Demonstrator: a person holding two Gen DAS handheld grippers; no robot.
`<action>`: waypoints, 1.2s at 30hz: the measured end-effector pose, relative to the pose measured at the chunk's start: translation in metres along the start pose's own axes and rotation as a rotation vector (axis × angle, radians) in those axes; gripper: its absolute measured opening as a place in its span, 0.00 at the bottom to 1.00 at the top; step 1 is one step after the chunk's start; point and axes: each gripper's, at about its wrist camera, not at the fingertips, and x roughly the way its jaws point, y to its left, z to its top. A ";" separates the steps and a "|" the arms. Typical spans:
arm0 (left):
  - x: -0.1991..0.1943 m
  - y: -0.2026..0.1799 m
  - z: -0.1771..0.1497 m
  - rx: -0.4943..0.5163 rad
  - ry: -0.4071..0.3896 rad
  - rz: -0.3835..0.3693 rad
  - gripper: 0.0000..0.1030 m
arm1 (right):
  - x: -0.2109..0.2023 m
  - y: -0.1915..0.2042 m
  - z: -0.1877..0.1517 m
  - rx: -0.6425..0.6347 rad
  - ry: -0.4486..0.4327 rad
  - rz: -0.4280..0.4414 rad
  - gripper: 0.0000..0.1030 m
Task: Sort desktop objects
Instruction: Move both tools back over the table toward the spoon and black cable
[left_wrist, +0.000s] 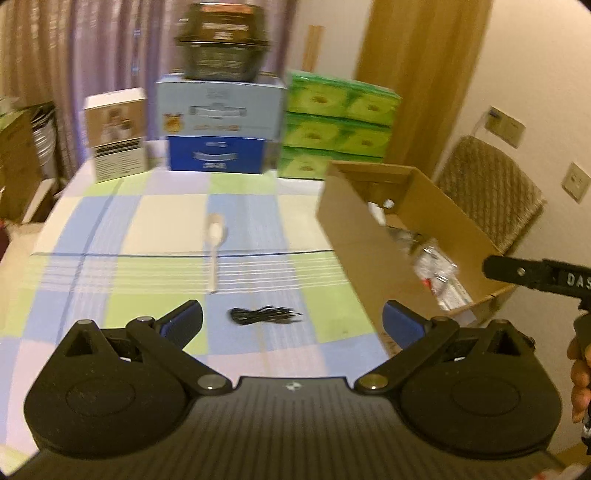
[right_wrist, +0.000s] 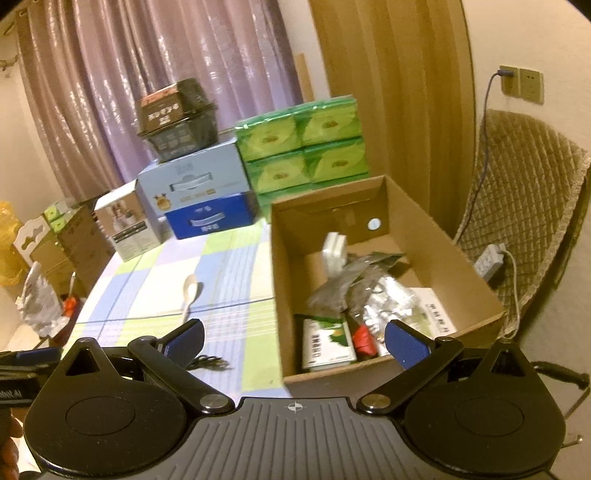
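Two partial marks — "DAS" on right hand-held gripper (left_wrist: 491, 267), perhaps "AI" opposite.

Both views are lit by warm, yellowish indoor light that tints the walls and gives a dim, soft overall look with low contrast. Motion blur smears the left wrist view: the stacked boxes (left_wrist: 221, 122), the spoon (left_wrist: 215, 240) and the cardboard box (left_wrist: 369, 236) all have streaked edges. The right wrist view is sharper, though the items inside the cardboard box (right_wrist: 443, 258) stay fuzzy. The curtain (right_wrist: 166, 66) carries glossy vertical highlights. Shadows on the desk (left_wrist: 129, 221) are faint. Fisheye distortion bends straight lines near the edges, and dark vignetting fills the corners.
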 end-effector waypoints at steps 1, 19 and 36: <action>-0.004 0.006 -0.001 -0.007 -0.004 0.009 0.99 | 0.001 0.003 -0.001 0.000 0.002 0.005 0.98; -0.030 0.084 -0.037 -0.058 0.032 0.129 0.99 | 0.013 0.055 -0.019 -0.055 0.036 0.093 0.98; -0.011 0.097 -0.040 -0.059 0.071 0.141 0.99 | 0.044 0.081 -0.044 -0.130 0.117 0.118 0.98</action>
